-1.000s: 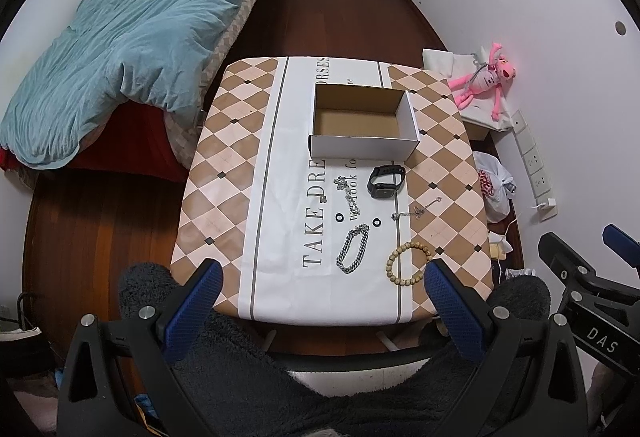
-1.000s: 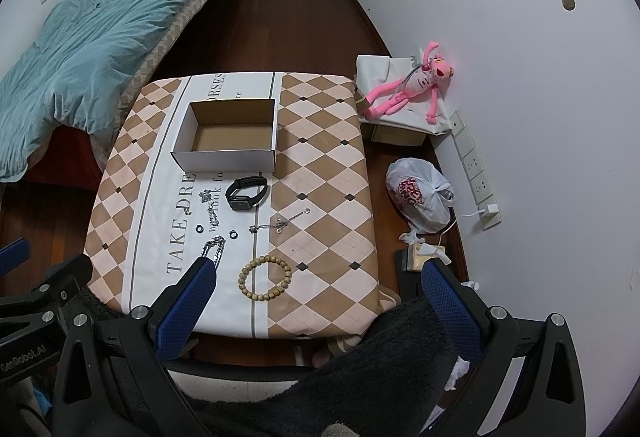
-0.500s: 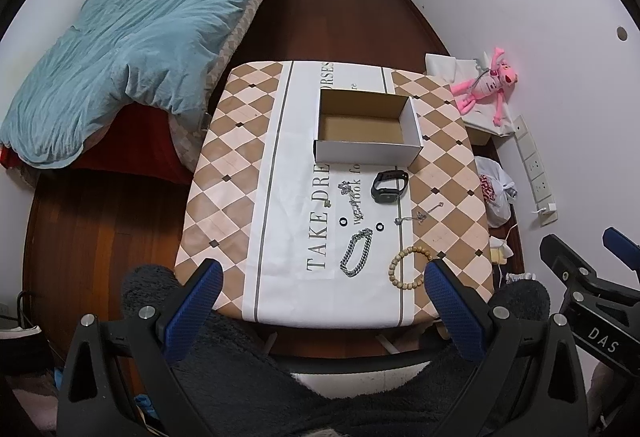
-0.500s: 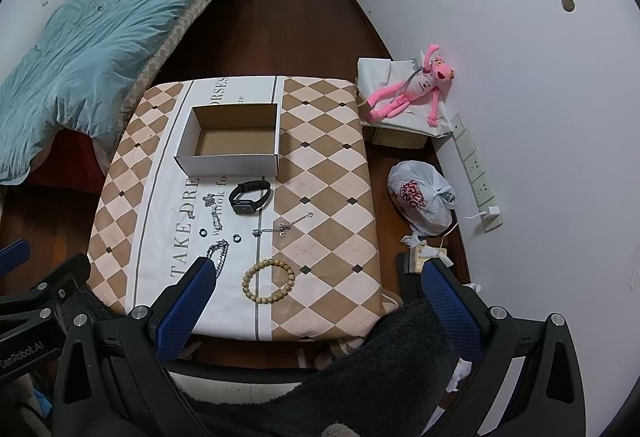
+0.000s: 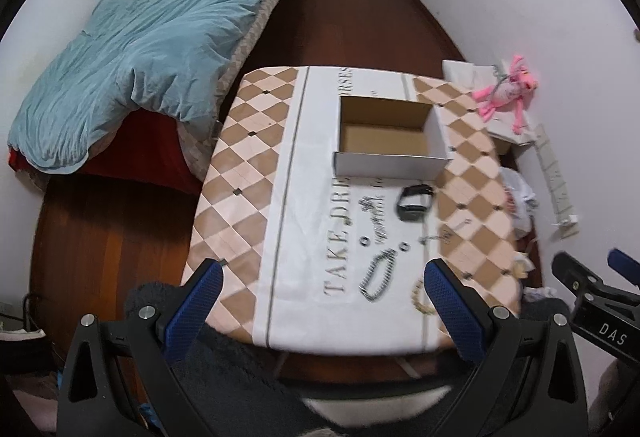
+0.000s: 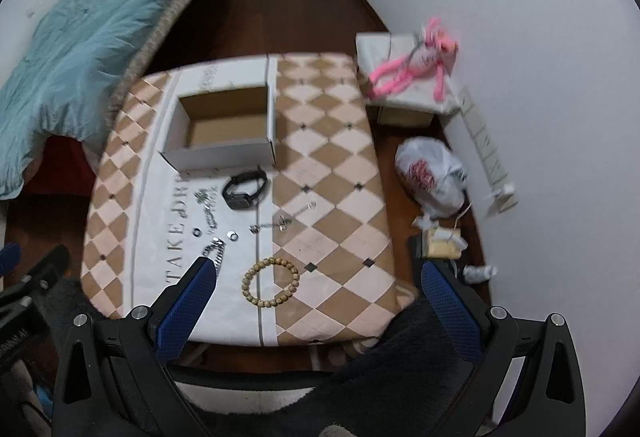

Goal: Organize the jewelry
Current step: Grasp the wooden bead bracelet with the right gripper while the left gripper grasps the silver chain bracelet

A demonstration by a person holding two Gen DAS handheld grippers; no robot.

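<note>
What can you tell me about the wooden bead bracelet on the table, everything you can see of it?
The bead bracelet is a closed loop of small round tan beads that look like wood, lying flat in a rough oval on the tablecloth near the table's front edge. It straddles the grey line where the white stripe meets the checks. Nothing touches it; the silver chain lies apart, just to its left. Both grippers are open, above it.

Checkered table (image 6: pixel 328 173), open cardboard box (image 6: pixel 224 125), black watch (image 6: pixel 245 189), bead bracelet (image 6: pixel 270 287), silver chain (image 5: pixel 378 277), small rings (image 6: pixel 232 235)
</note>
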